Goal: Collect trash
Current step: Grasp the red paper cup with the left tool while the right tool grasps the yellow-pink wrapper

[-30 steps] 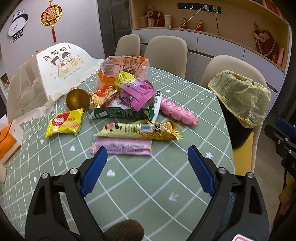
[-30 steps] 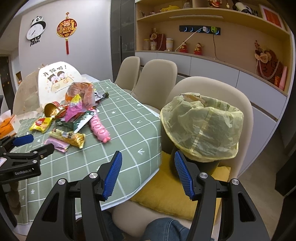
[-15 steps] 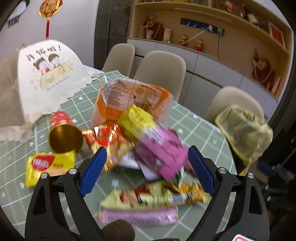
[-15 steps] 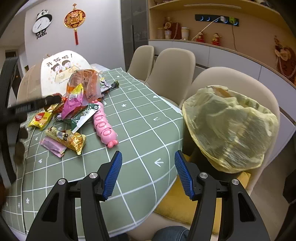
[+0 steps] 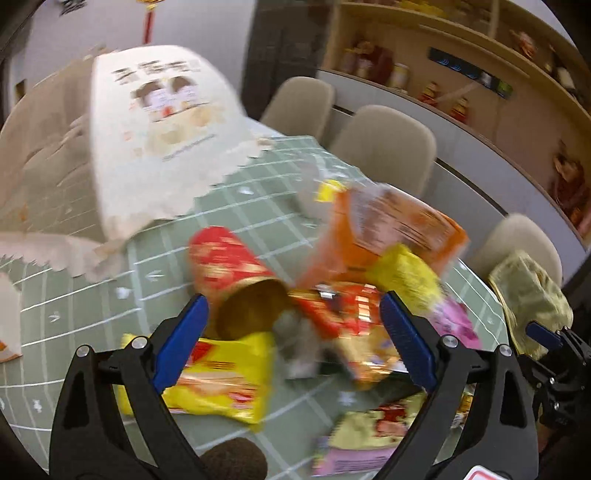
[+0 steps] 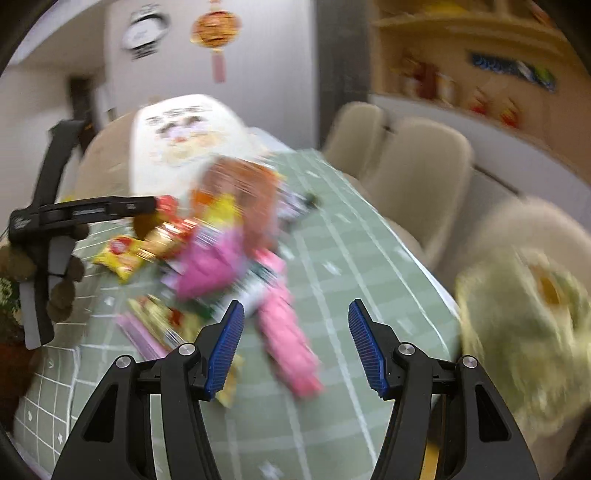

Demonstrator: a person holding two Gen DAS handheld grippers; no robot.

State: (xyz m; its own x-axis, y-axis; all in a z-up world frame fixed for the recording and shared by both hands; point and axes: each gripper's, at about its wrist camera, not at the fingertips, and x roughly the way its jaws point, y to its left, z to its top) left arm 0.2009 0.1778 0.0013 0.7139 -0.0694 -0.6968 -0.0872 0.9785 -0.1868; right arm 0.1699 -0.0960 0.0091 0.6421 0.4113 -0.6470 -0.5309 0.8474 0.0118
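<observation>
We hold the left gripper (image 5: 291, 325) above the pile of snack wrappers on the green checked tablecloth (image 5: 92, 306). Its jaws stand wide, and nothing is pressed between the blue pads. Between them, further on, lies a red and gold tube can (image 5: 236, 280) on its side, its open gold mouth facing us. Just in front of it lies a yellow wrapper (image 5: 221, 380) with a red label; the writing is too blurred to read. To the right we see a red and gold foil packet (image 5: 340, 310), a large orange bag (image 5: 391, 229) with small print that we cannot read, a yellow bag (image 5: 406, 273) and a pink wrapper (image 5: 458, 325).

The right gripper (image 6: 295, 339) is over the table edge, and its jaws are closing, still wide, with nothing pressed between them. Beyond them lies a pink segmented package (image 6: 291, 343). The bin with a yellow liner bag (image 6: 535, 325) stands on a chair at the right, apart from the pile.

Behind the pile stands a white food cover (image 5: 159, 129) with cartoon figures and Chinese characters, blurred. On the wall hang a panda clock (image 6: 144, 31) and a red ornament (image 6: 216, 33).
</observation>
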